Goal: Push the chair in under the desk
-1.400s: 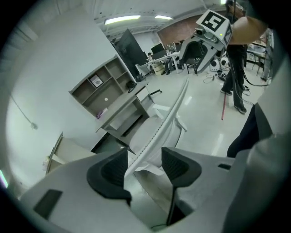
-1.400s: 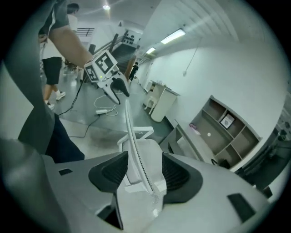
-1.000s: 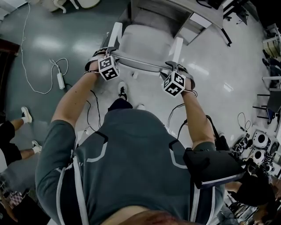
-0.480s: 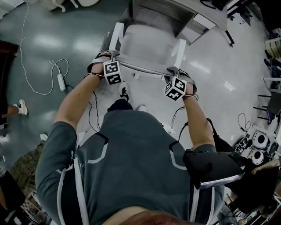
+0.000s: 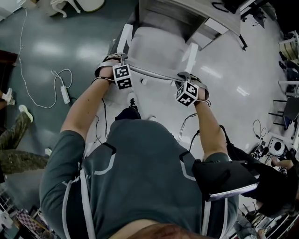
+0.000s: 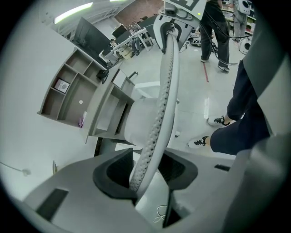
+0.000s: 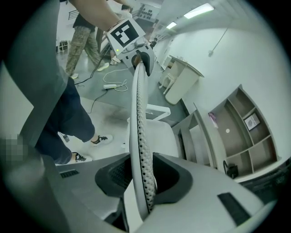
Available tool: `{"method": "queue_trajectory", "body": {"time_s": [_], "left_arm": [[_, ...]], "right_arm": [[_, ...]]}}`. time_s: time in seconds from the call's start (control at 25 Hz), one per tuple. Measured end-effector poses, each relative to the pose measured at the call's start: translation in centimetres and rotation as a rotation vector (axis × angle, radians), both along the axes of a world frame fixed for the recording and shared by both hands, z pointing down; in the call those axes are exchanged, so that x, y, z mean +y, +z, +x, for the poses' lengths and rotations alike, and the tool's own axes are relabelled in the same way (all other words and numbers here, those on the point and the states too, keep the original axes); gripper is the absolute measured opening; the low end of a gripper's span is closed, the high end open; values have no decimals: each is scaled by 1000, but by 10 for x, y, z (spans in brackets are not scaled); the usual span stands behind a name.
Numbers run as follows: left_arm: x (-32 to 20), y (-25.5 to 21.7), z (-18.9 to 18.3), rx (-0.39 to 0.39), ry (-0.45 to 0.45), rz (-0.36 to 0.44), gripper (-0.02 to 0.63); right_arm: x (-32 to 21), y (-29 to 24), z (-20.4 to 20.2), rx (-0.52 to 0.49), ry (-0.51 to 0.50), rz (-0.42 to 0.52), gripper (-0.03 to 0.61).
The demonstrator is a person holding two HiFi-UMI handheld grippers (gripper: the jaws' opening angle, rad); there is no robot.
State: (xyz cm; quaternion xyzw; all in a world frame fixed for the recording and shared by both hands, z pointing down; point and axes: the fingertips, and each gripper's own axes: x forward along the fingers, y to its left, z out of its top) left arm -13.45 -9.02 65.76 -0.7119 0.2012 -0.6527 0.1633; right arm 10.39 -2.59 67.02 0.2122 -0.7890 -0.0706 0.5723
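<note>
A light grey chair shows from above in the head view, its seat facing the grey desk at the top. The thin perforated top rim of its backrest runs between my two grippers. My left gripper sits over the rim's left end, and in the left gripper view the backrest rim passes between the pads of that gripper. My right gripper is on the right end, and the backrest rim lies between the right gripper's pads. Both pairs of jaws have just been closing on the rim.
A white power strip with its cable lies on the floor to the left. A bystander's legs are at the far left. My own shoe is just behind the chair. Equipment crowds the right edge.
Both grippers have moved up the picture toward the desk, and the chair's backrest and seat have gone with them. The bystander at the left has walked on.
</note>
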Motion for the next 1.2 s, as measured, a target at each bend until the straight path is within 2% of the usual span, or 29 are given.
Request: {"method": "queue_trajectory", "body": {"time_s": [0.44, 0.6, 0.8, 1.08, 1.2], "left_arm": [[-44, -2, 0, 39, 58, 1, 172], [-56, 0, 9, 66, 96, -37, 172], [-75, 2, 24, 73, 119, -23, 169], [-100, 4, 23, 29, 134, -127, 145], [-110, 5, 28, 47, 165, -87, 141]], "right_arm": [[-38, 3, -1, 31, 78, -44, 127], [-56, 8, 11, 79, 123, -67, 132], [-74, 12, 27, 115, 163, -63, 137], [-103, 13, 29, 142, 225, -51, 147], [-116, 17, 35, 160, 234, -52, 150]]}}
